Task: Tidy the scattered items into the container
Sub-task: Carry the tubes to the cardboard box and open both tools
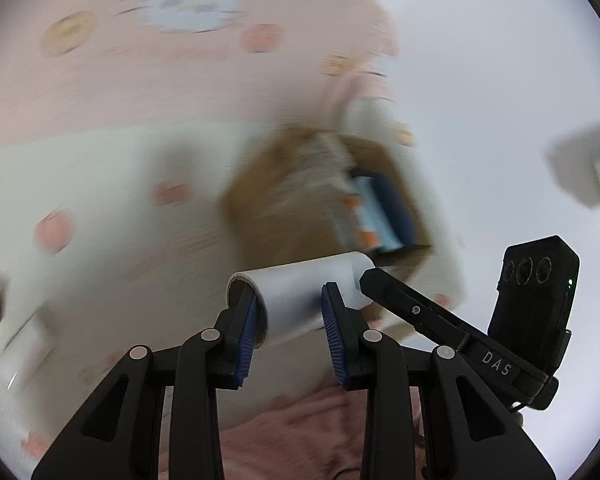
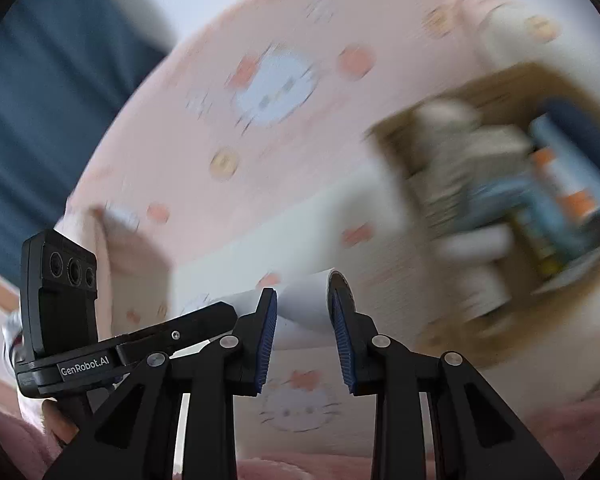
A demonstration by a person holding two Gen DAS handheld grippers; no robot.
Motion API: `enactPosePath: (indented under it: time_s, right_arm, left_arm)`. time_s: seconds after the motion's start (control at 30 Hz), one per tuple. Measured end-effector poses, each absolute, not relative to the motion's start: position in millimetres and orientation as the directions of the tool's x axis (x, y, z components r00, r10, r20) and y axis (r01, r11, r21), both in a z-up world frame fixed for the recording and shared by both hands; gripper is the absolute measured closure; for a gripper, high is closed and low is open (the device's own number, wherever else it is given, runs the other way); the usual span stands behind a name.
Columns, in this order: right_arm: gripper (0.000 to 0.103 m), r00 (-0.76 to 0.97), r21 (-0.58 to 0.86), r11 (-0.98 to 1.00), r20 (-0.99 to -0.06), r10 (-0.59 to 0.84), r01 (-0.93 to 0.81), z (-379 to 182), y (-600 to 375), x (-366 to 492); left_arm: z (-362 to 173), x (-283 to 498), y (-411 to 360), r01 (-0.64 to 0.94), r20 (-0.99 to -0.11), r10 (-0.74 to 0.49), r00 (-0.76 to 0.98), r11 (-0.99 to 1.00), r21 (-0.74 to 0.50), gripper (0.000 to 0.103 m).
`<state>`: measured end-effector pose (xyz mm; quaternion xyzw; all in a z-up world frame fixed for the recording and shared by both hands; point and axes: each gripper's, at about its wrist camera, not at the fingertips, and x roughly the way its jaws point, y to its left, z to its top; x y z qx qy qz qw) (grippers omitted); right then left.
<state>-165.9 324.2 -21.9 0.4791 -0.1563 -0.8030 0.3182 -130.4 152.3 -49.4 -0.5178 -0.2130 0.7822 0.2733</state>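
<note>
1. Left wrist view: your left claw [image 1: 290, 312] pinches one end of a white roll [image 1: 300, 288] — the cardboard box [image 1: 260, 208] lies blurred just beyond it.
2. Your right claw [image 2: 302, 312] clamps the roll's other end — the box sits ahead to its right.

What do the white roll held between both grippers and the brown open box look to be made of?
White roll: likely paper or film wound on a tan cardboard core, matte; the core's rim shows at its end. Brown open box: probably corrugated cardboard, dull brown walls, though motion blur leaves it uncertain.
</note>
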Motion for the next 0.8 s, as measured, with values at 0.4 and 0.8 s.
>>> enactPosePath:
  time_s: [0.4,0.8]
  right_arm:
    - [0.077,-0.408,0.577,-0.794,-0.689,-0.599,0.191,-7,470,-238]
    - [0.060,-0.321,0.506,-0.850,-0.788,-0.525,0.147,-43,476,-263]
  left_arm:
    - [-44,-166,302,-0.353,-0.711,0.686,-0.155,-0.710,-0.609,0.069]
    - [-75,-173,304,-0.329,-0.787,0.615,-0.039,-0.752,-0.571,0.050]
